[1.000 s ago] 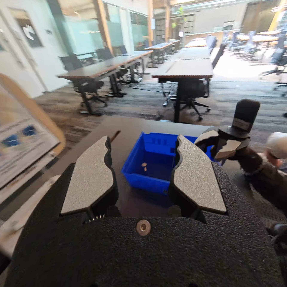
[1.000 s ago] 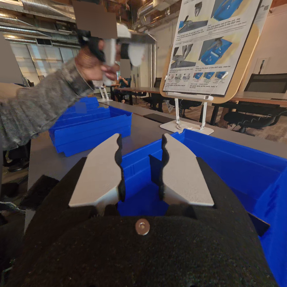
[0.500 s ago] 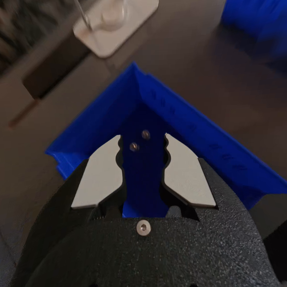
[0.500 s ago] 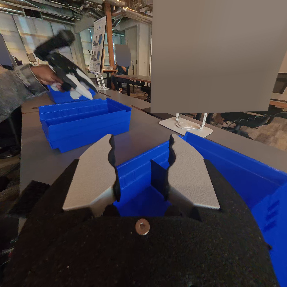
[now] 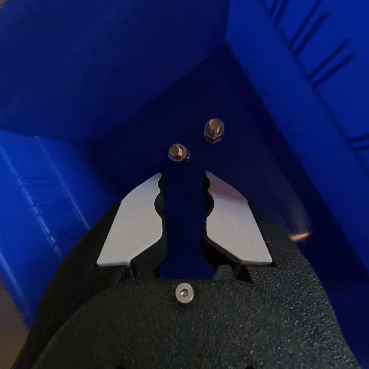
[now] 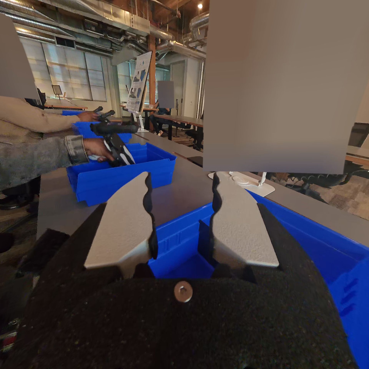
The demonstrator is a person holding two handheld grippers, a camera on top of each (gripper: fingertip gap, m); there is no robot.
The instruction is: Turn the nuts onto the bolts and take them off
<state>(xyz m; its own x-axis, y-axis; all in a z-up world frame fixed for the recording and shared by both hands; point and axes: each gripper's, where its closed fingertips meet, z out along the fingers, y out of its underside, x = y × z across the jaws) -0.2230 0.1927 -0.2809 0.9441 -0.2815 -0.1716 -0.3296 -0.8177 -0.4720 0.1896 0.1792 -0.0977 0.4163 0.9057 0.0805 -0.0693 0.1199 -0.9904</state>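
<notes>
In the left wrist view, the left gripper point(image 5: 184, 175) is now seen deep inside a blue bin point(image 5: 299, 99), where half a second ago it was poised above the bin's rim and a second ago it was well back over the counter. Its jaws are parted and nothing is held between them. Two bolts point(image 5: 178, 152) stand on the bin floor just beyond the fingertips: the nearer one at about 12 o'clock, the other point(image 5: 213, 129) at roughly 1 o'clock. A nut appears to be seated on each, though blur leaves this uncertain. The descent is judged to be an approach for a first grasp, with no turning yet begun.

In the right wrist view, the right gripper point(image 6: 181, 175) is held over the near corner of a second blue bin point(image 6: 299, 225) on the grey counter point(image 6: 179, 195); its jaws are spread wider than a second ago and are empty. At 10 o'clock, the left gripper point(image 6: 127, 157) is shown lowered into the far bin point(image 6: 123, 179), where earlier it was raised in the air. A white stand base point(image 6: 247, 183) lies at 1 o'clock.
</notes>
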